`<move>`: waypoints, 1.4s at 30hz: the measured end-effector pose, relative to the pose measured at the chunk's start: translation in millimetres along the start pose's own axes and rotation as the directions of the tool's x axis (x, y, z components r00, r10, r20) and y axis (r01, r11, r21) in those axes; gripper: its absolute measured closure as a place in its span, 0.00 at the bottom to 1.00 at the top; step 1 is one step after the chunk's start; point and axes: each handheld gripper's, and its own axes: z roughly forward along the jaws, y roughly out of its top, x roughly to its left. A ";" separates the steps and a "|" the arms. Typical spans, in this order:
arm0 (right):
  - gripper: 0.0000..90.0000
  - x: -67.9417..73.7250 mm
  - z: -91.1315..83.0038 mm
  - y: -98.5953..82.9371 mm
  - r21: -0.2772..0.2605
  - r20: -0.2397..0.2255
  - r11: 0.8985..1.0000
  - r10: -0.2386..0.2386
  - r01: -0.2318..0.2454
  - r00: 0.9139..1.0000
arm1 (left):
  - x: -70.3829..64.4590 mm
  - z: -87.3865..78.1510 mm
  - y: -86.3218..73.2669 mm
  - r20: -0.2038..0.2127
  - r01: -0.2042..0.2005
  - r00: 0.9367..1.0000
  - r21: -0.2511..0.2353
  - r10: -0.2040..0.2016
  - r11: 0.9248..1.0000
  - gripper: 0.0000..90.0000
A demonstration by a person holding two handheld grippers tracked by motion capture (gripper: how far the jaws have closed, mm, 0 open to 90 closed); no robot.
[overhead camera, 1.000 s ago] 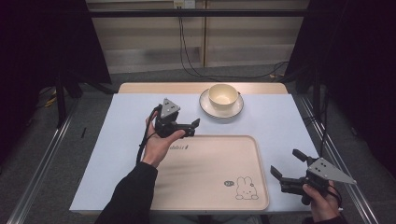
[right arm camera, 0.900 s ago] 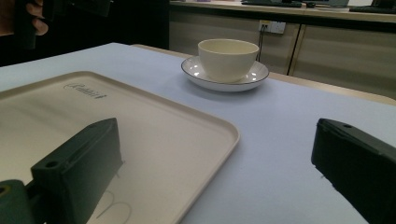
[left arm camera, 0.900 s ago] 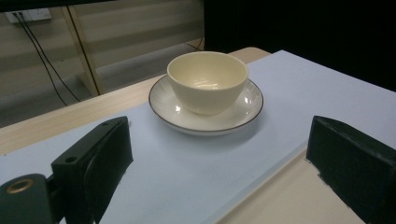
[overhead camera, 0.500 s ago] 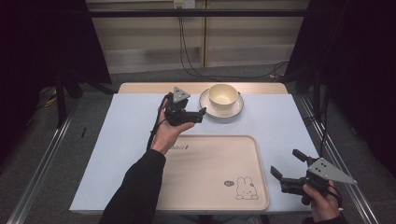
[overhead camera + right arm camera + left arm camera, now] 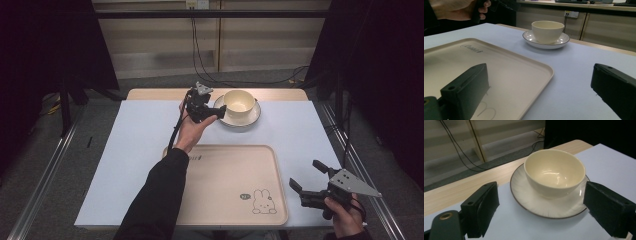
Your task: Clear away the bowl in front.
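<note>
High view: left gripper [image 5: 216, 113], jaws apart, beside the saucer [image 5: 239, 116].

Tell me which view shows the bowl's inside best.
Left gripper view: the bowl sits close, interior visibly empty, on its saucer. High view shows it small from above; right gripper view shows its outer side, little of the inside.

Black long sleeve [image 5: 155, 200], black two-jaw left tool [image 5: 212, 112], right tool [image 5: 309, 179] with grey triangular plate
</note>
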 end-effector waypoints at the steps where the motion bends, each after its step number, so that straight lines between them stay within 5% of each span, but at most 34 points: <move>1: 0.01 -0.1 0.0 -0.1 -0.001 -0.002 1.000 -0.001 0.001 1.000 | 0.7 3.1 0.5 -0.002 -0.001 1.000 -0.015 0.001 1.000 0.15; 4: 0.01 -0.6 -0.1 -0.5 -0.002 -0.001 1.000 -0.003 0.003 1.000 | 2.7 14.3 0.6 -0.003 0.034 0.999 0.015 -0.034 0.999 0.17; 9: 0.01 -2.0 -0.8 -0.9 0.002 -0.001 1.000 0.002 -0.002 1.000 | 2.6 26.4 2.2 -0.014 0.006 1.000 0.047 -0.006 0.999 0.23; 12: 0.01 -2.0 -1.2 -0.8 0.002 -0.004 1.000 0.000 0.000 1.000 | 3.3 35.9 4.8 -0.015 0.030 0.999 0.073 -0.029 0.997 0.21; 20: 0.01 -0.8 -1.5 -1.1 -0.002 -0.007 1.000 -0.004 0.004 1.000 | 3.7 63.5 15.1 -0.035 0.047 0.999 0.185 -0.041 0.982 0.25; 27: 0.01 0.2 -1.6 -1.6 -0.002 -0.011 1.000 -0.010 0.010 1.000 | 2.1 81.1 18.1 -0.046 0.058 0.998 0.215 -0.050 0.975 0.30; 30: 0.01 0.0 -1.8 -1.7 -0.001 -0.013 1.000 -0.013 0.013 1.000 | 1.8 87.0 18.5 -0.047 0.089 0.996 0.245 -0.079 0.966 0.33; 35: 0.01 0.5 -2.1 -1.9 -0.003 -0.016 1.000 -0.018 0.018 1.000 | -1.2 92.3 17.8 -0.063 0.081 0.996 0.266 -0.067 0.961 0.38; 39: 0.01 0.6 -2.1 -1.9 -0.003 -0.019 1.000 -0.014 0.014 1.000 | -0.5 99.1 10.0 -0.070 0.133 0.991 0.299 -0.117 0.945 0.41; 42: 0.01 0.6 -2.1 -1.9 -0.003 -0.017 1.000 -0.016 0.016 1.000 | 0.0 100.2 9.5 -0.016 0.178 0.983 0.317 -0.183 0.932 0.52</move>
